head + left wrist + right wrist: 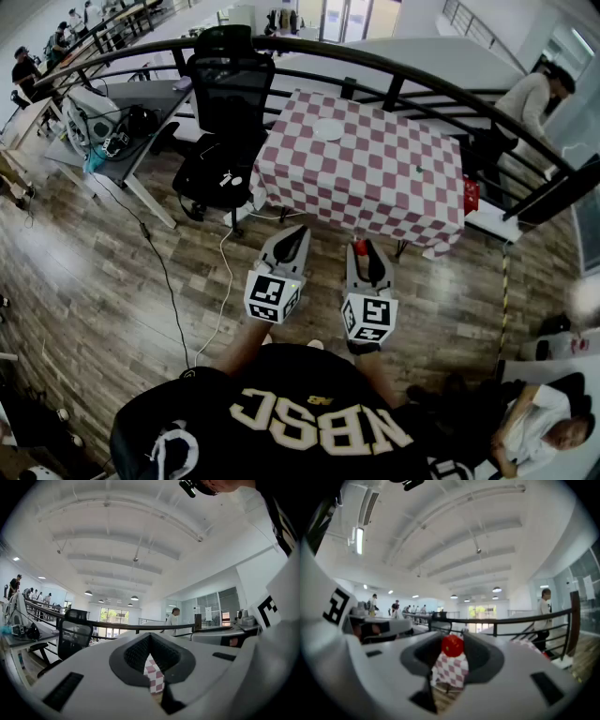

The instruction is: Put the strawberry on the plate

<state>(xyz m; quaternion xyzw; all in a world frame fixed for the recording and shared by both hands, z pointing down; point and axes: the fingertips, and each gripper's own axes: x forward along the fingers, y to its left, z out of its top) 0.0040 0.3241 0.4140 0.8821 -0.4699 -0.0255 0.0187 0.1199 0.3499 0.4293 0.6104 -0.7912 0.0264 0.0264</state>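
Note:
A red strawberry point(359, 248) sits between the tips of my right gripper point(362, 251), whose jaws are shut on it; in the right gripper view the strawberry point(453, 645) fills the gap between the dark pads point(480, 654). My left gripper point(299, 232) is held beside it, jaws together with nothing in them. Both grippers hang over the wooden floor, short of the table. Ahead stands the table with a red-and-white checkered cloth point(375, 178), and a small white plate point(328, 129) lies near its far left side. Between the left jaws a strip of the checkered cloth point(153, 674) shows.
A black office chair point(228, 98) stands left of the table, by a grey desk point(141, 112) with gear on it. A dark curved railing point(412, 80) runs behind. A cable point(169, 281) trails on the floor. One person stands at the back right point(530, 103), another sits at the lower right point(539, 427).

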